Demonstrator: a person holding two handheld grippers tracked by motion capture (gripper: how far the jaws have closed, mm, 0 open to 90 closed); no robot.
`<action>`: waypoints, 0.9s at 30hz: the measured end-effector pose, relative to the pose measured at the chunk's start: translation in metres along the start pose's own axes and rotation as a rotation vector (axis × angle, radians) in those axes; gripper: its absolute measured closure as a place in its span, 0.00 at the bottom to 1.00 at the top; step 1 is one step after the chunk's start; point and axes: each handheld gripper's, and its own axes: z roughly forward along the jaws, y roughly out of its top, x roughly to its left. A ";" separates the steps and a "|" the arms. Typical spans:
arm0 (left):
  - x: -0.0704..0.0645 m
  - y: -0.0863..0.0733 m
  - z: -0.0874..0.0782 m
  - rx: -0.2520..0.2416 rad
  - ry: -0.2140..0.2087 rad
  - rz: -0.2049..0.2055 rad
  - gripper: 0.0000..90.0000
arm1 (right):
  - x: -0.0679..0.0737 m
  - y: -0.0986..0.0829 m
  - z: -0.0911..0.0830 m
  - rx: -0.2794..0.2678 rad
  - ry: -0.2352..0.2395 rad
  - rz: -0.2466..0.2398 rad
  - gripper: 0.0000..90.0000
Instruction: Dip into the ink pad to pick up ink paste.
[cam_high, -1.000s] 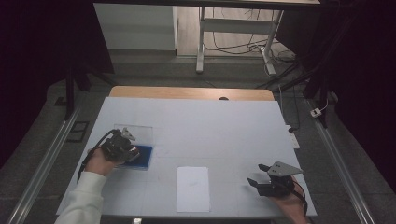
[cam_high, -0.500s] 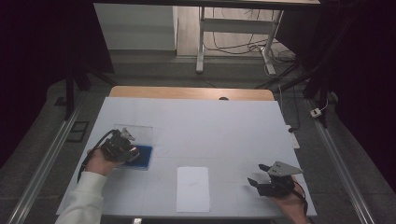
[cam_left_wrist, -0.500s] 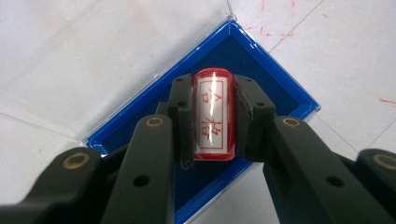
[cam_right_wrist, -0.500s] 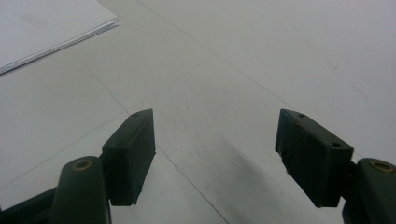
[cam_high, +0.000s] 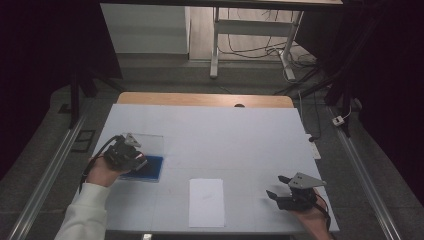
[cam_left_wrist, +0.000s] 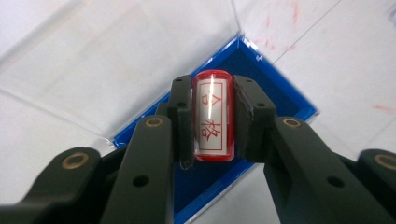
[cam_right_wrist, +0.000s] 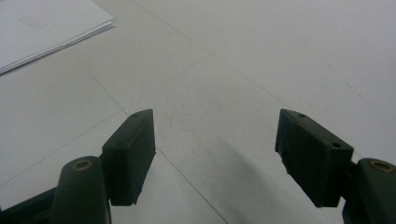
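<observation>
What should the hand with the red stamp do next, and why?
Probably lift the stamp straight up off the blue ink pad and carry it toward the sheet of paper. The left gripper is shut on the stamp right over the pad, whose clear lid is open. The paper lies bare nearby, and the right gripper waits open beside it.

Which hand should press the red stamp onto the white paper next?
Probably the left. The left gripper already clamps the red stamp over the blue ink pad. The right gripper is open and holds nothing, beside the white paper.
</observation>
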 end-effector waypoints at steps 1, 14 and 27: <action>0.000 0.000 -0.004 -0.017 -0.003 -0.008 0.78 | 0.000 0.000 -0.001 0.003 -0.002 -0.003 0.31; 0.000 0.001 -0.039 -0.102 0.020 -0.008 0.78 | 0.000 -0.001 0.000 0.007 -0.002 -0.003 0.31; 0.003 -0.001 -0.006 -0.011 0.016 -0.012 0.78 | -0.001 -0.001 0.000 0.012 0.002 -0.006 0.31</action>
